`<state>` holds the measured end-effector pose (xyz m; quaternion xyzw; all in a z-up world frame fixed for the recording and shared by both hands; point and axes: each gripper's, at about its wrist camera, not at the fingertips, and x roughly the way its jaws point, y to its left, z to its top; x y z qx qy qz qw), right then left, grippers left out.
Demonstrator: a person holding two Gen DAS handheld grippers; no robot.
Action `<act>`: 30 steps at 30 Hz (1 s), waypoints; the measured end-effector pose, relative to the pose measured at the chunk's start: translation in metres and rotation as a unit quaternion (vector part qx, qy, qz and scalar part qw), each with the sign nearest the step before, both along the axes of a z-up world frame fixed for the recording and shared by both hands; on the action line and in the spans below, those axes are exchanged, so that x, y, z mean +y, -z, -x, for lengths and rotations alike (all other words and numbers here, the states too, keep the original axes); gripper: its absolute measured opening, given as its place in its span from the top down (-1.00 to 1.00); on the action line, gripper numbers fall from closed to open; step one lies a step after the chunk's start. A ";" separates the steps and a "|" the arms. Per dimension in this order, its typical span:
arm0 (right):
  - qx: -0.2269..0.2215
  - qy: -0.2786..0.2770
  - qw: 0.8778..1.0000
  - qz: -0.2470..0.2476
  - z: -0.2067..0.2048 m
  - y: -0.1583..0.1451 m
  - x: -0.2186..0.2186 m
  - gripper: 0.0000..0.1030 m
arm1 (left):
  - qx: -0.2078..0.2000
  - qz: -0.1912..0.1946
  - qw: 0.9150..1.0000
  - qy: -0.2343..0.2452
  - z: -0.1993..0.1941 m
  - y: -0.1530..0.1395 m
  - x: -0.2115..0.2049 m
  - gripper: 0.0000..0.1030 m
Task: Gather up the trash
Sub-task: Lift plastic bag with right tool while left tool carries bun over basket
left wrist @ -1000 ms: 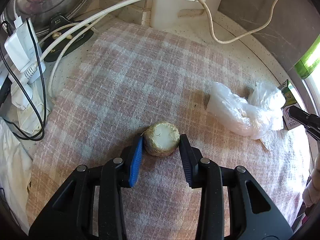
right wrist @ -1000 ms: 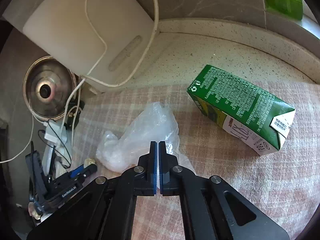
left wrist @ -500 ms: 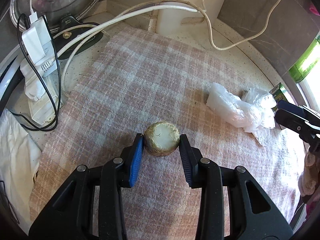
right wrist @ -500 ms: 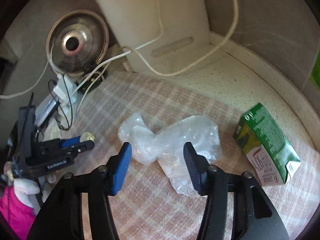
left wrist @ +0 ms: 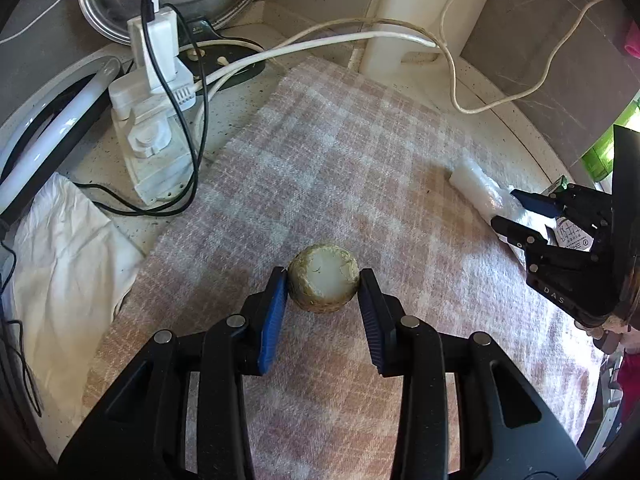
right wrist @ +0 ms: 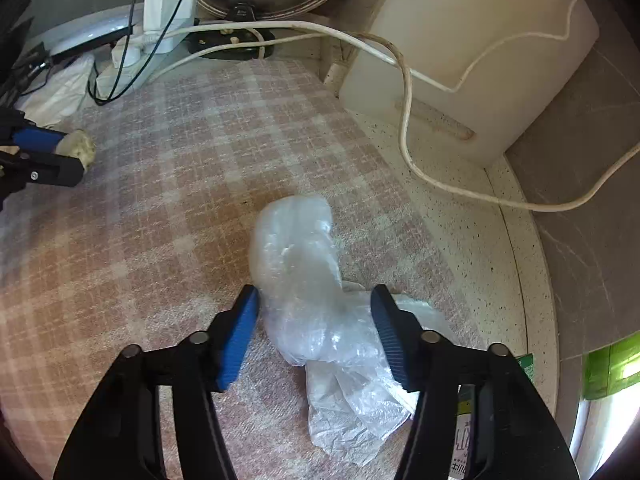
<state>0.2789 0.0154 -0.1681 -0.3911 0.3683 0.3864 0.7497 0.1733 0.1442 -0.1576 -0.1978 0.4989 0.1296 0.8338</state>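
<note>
Left gripper [left wrist: 323, 286] clamped on a round, pale vegetable stub [left wrist: 323, 283], held over the pink checked cloth [left wrist: 344, 152]. Right gripper [right wrist: 316, 312] spread wide, fingers either side of a crumpled clear plastic bag [right wrist: 308, 280] lying on the same cloth near its right edge, beside a green carton [right wrist: 525, 364].

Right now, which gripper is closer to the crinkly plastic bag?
Right. The right gripper has its open jaws around the plastic bag; the left gripper is far across the cloth, holding a round lump.
</note>
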 end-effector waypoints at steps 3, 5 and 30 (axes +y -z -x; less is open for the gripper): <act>-0.005 0.003 1.000 -0.016 0.003 -0.010 -0.002 0.47 | -0.004 0.000 1.000 -0.002 0.008 -0.005 0.001 0.30; -0.002 0.011 0.999 -0.034 0.003 -0.021 -0.004 0.52 | -0.009 0.000 1.000 0.000 0.013 -0.009 0.000 0.30; 0.187 0.138 0.933 -0.276 0.094 -0.131 -0.105 0.56 | -0.055 0.003 0.997 0.054 0.122 -0.053 -0.025 0.30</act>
